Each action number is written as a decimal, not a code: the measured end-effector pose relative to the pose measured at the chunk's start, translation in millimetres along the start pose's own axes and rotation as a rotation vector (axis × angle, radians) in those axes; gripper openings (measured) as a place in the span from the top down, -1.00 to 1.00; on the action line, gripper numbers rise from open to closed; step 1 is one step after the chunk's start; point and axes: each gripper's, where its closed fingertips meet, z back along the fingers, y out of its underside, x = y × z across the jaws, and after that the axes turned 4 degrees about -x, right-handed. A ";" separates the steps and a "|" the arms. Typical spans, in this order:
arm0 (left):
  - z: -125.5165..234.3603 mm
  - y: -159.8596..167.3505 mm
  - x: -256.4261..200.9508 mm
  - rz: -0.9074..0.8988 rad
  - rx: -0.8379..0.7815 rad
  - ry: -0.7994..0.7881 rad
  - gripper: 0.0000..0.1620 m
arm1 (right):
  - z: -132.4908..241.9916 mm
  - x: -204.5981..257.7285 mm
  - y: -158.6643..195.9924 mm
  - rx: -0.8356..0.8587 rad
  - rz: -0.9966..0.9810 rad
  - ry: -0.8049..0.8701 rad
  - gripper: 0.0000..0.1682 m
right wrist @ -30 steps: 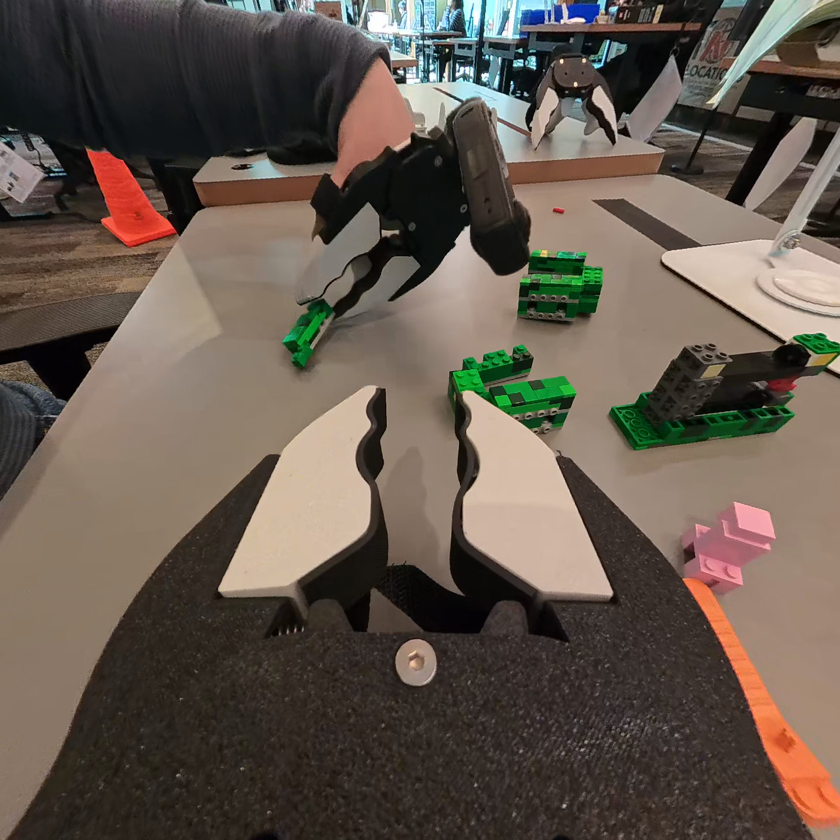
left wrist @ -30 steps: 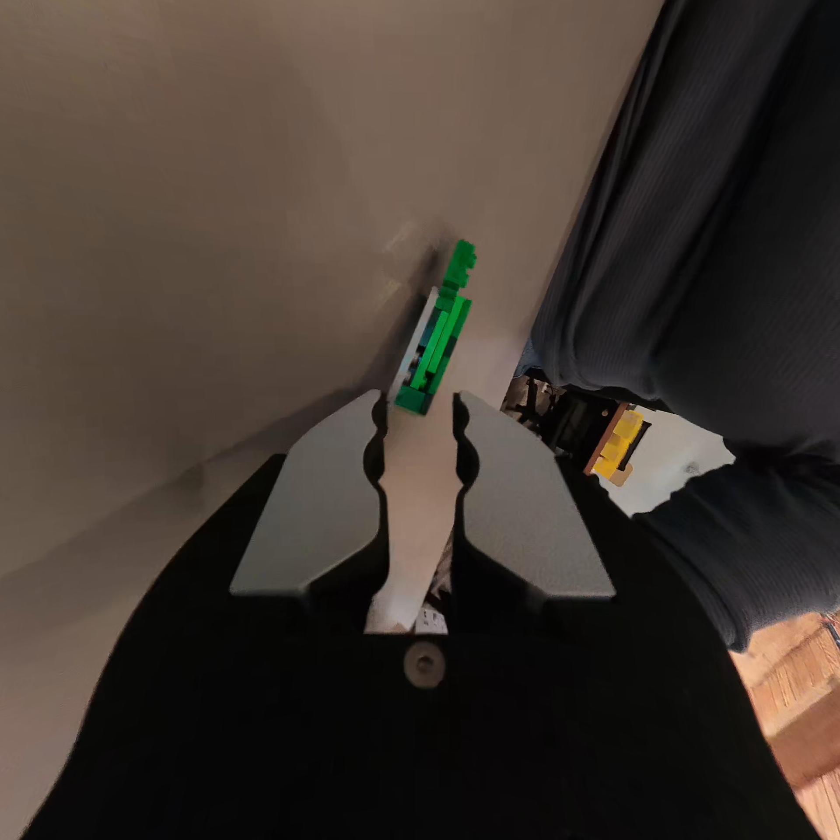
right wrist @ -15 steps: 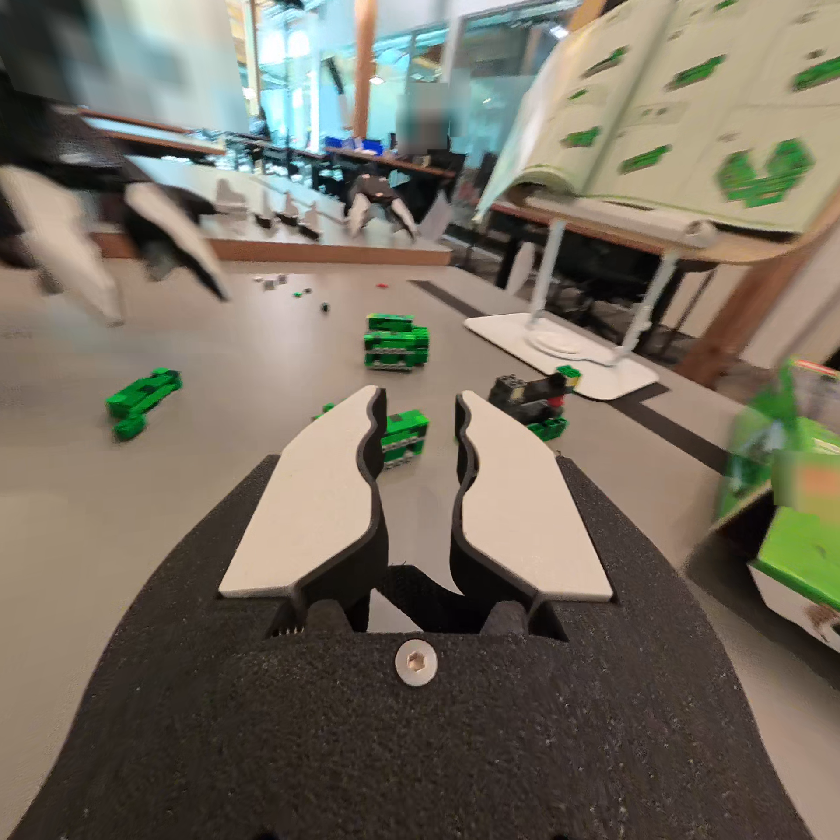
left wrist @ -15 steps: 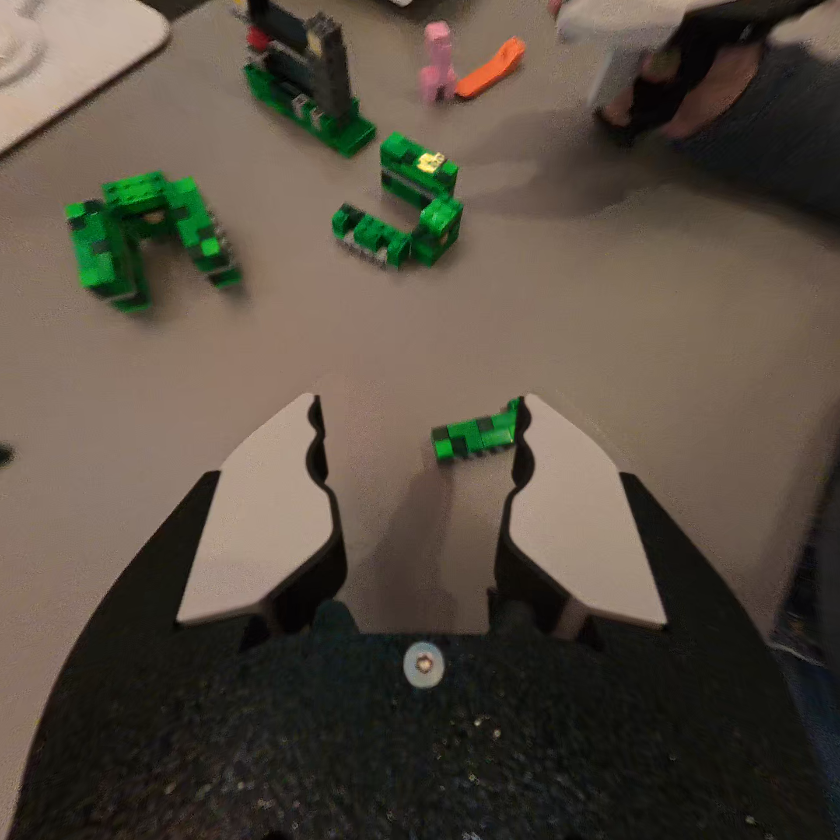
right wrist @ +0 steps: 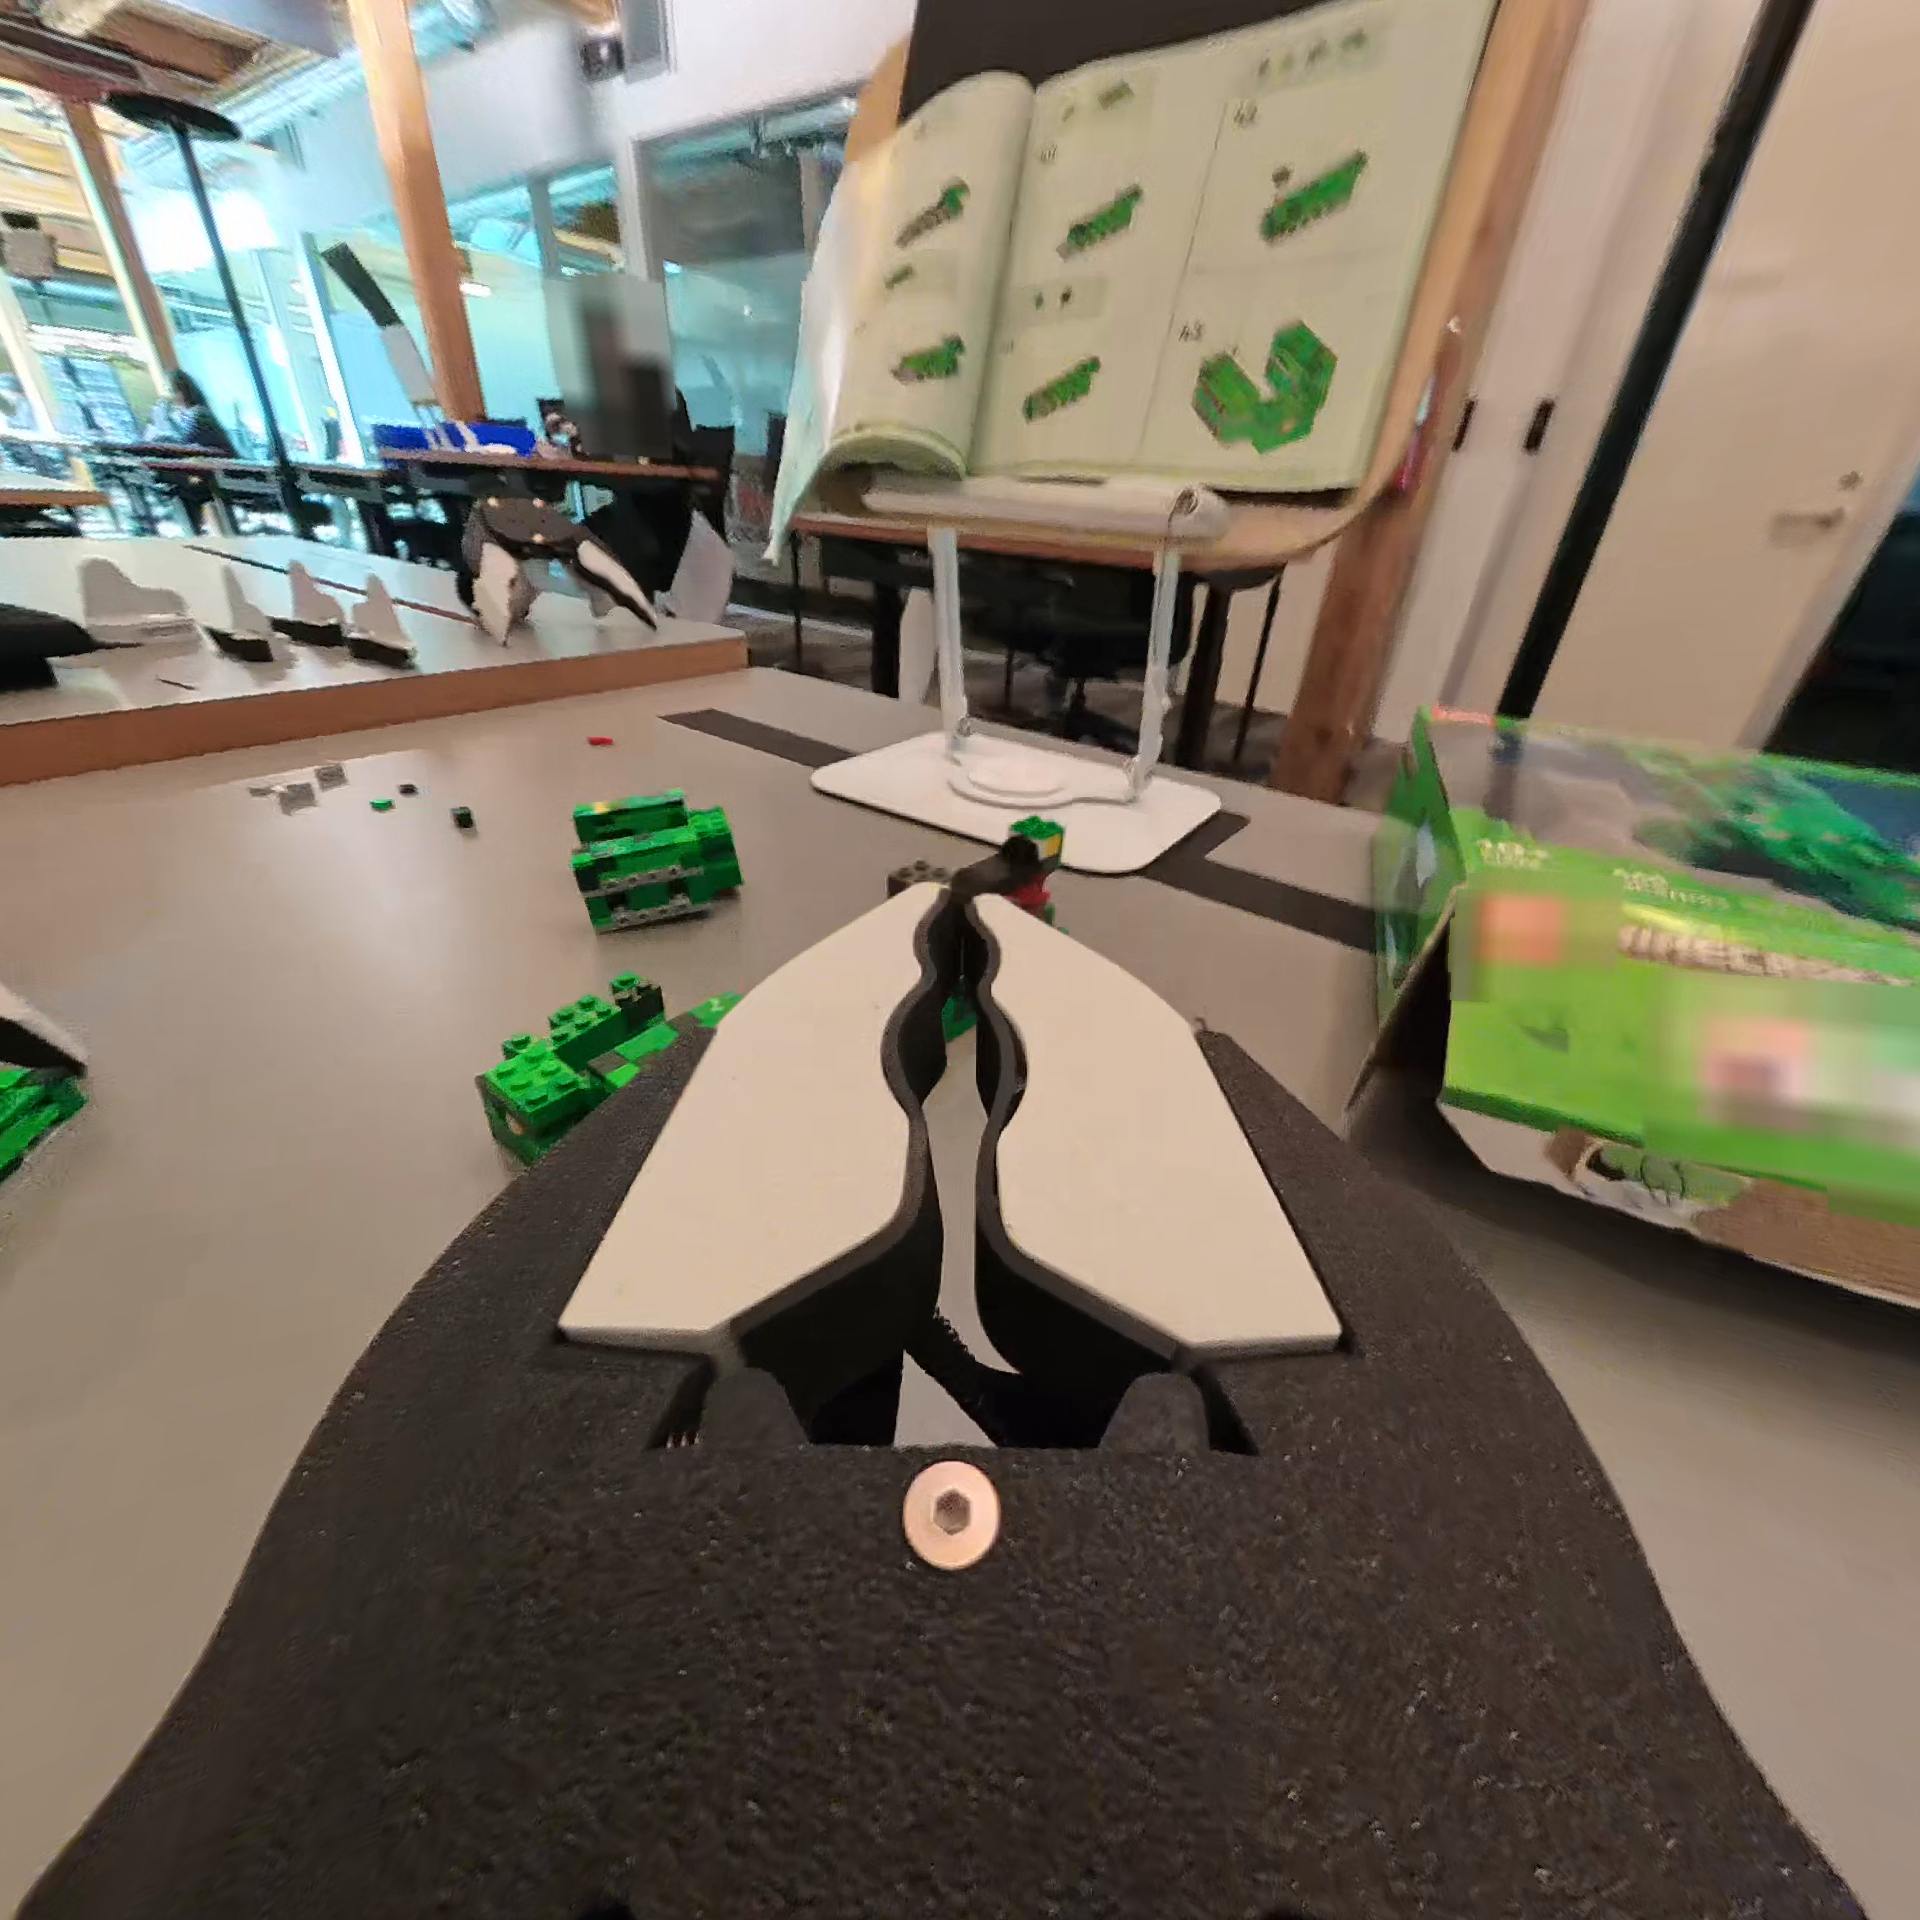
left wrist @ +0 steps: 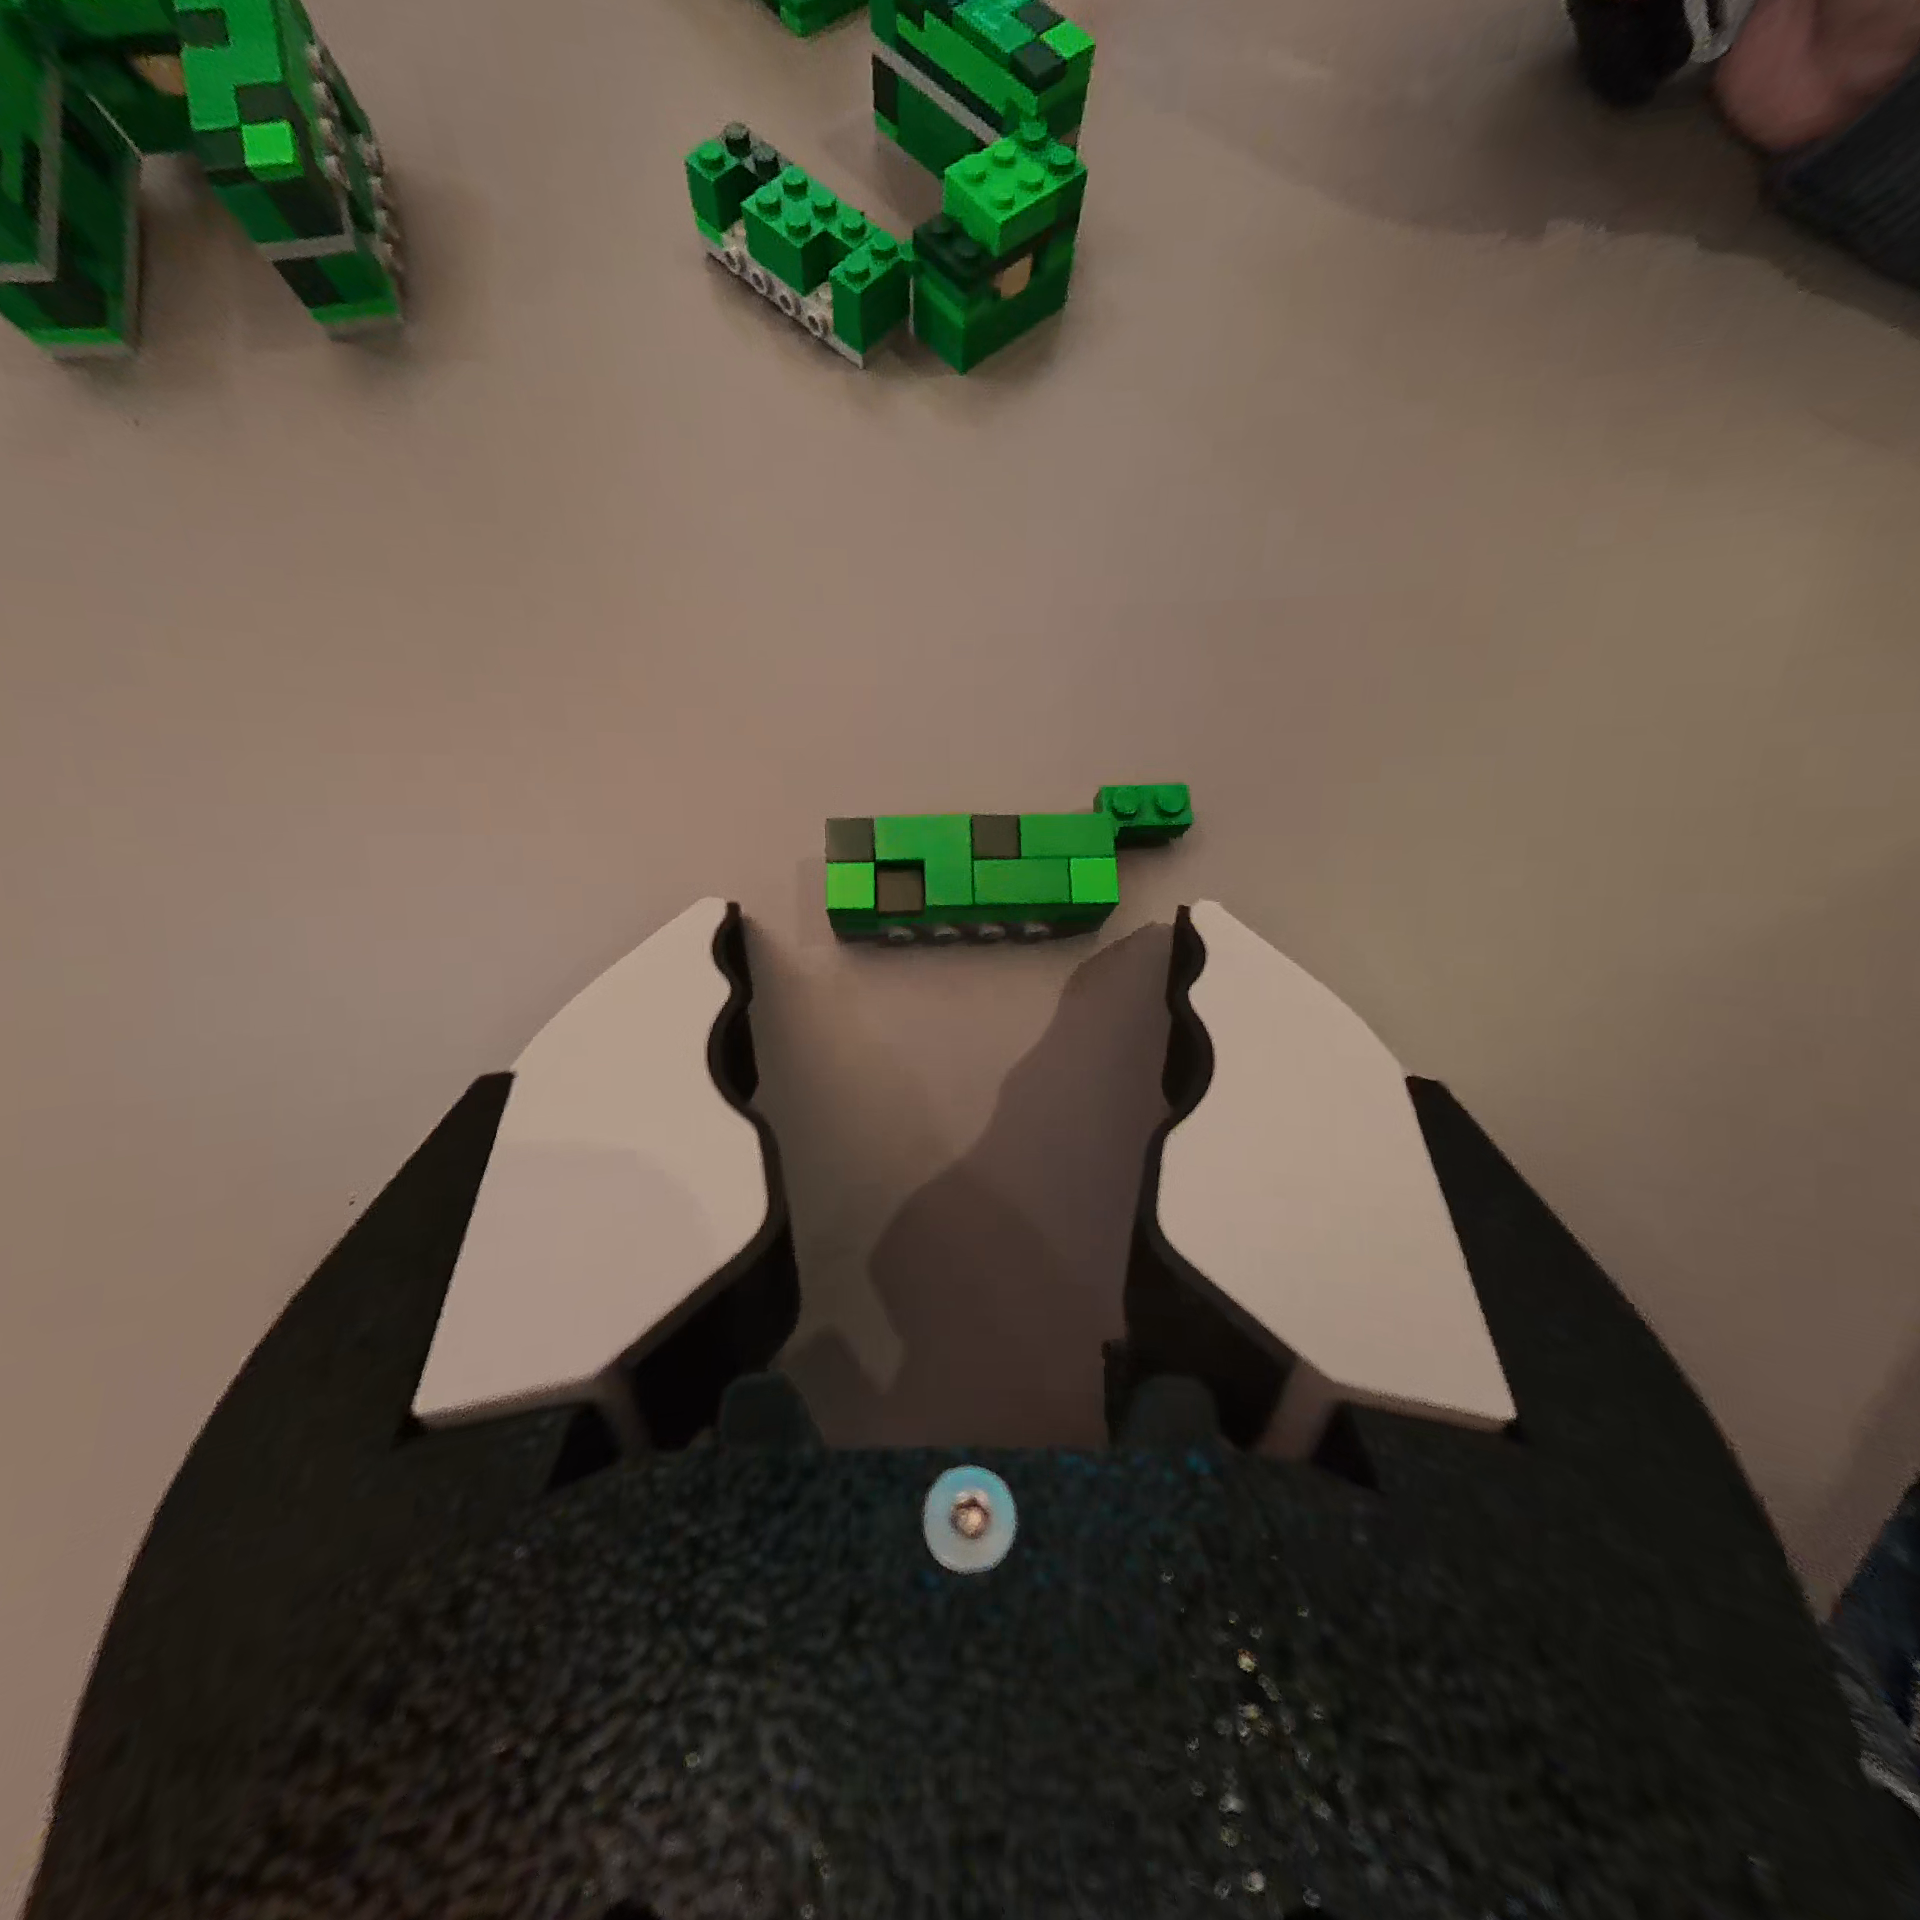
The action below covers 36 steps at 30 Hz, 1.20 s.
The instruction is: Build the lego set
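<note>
A small flat green lego assembly (left wrist: 977,873) lies on the grey table (left wrist: 935,623), just beyond my left gripper's tips. My left gripper (left wrist: 956,914) is open and empty above the table, apart from the piece. A U-shaped green build (left wrist: 914,208) and an arch-shaped green build (left wrist: 197,177) stand farther off. My right gripper (right wrist: 961,909) is shut and empty, held low over the table (right wrist: 260,987). It points at a black and grey model (right wrist: 1023,852), which its fingers partly hide. The U-shaped build (right wrist: 582,1060) and the blocky green build (right wrist: 649,857) lie to its left.
An open instruction booklet (right wrist: 1091,291) rests on a white stand (right wrist: 1018,790) at the back. A green lego box (right wrist: 1662,987) stands at the right. Small loose pieces (right wrist: 312,795) lie far left. A person's hand (left wrist: 1787,73) shows at the top right of the left wrist view. About 25 centimeters separates my left fingertips from my right. Both grippers' tips are roughly 20 centimeters from the blocky green build (right wrist: 649,857). It turns up in the left wrist view (left wrist: 266,62) as well.
My left gripper set the small green assembly on the table, opened, and now looks down on it from closer. My right gripper closed and swung right toward the booklet and box.
</note>
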 end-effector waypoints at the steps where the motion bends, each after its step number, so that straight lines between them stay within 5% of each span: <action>1: -0.8 0.0 0.6 -0.012 0.002 -0.008 0.07 | -0.6 2.9 0.8 0.007 -0.007 -0.027 1.00; 17: -6.3 -6.2 4.5 -0.086 -0.029 0.003 0.36 | 0.1 21.1 2.3 0.005 0.084 -0.130 1.00; 25: -12.8 -105.2 42.9 -0.349 -0.432 -0.118 0.37 | -6.3 18.1 4.3 0.022 0.123 -0.048 1.00; 36: -64.4 -135.0 57.0 -0.388 -0.503 0.058 0.37 | -49.0 7.8 -6.3 -0.073 0.160 0.146 1.00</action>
